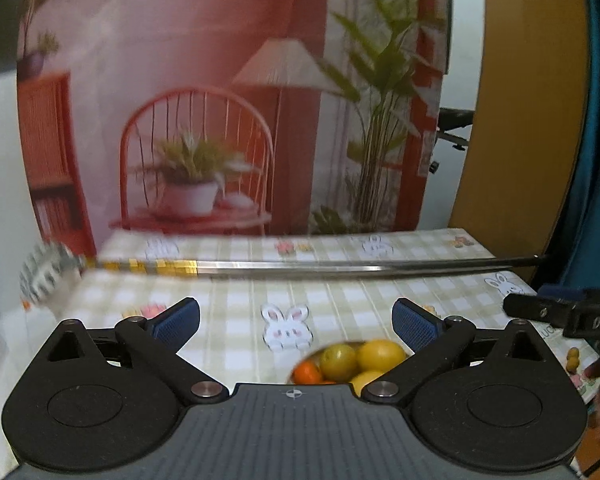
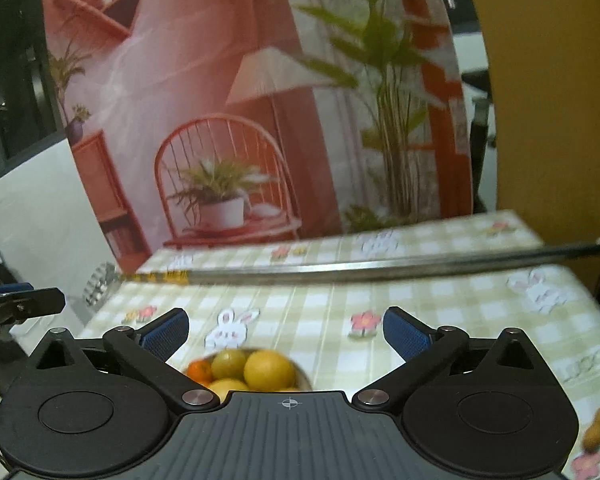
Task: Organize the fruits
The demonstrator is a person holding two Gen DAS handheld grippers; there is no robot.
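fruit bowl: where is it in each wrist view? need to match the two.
Left wrist: fruit bowl bottom centre-right, beside the right finger of the open left claw, partly cut off by the claw body.
Right wrist: fruit bowl bottom centre-left, nearer the left finger of the open right claw.
Shared landmark: metal bar across the checked tablecloth.

text: "DAS" | on: right tool (image 1: 572, 314) | rest: unreadable

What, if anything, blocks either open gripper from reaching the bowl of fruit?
Nothing visible does. The bowl of yellow, green and orange fruit sits just below both the left gripper and right gripper; the metal rod lies beyond.
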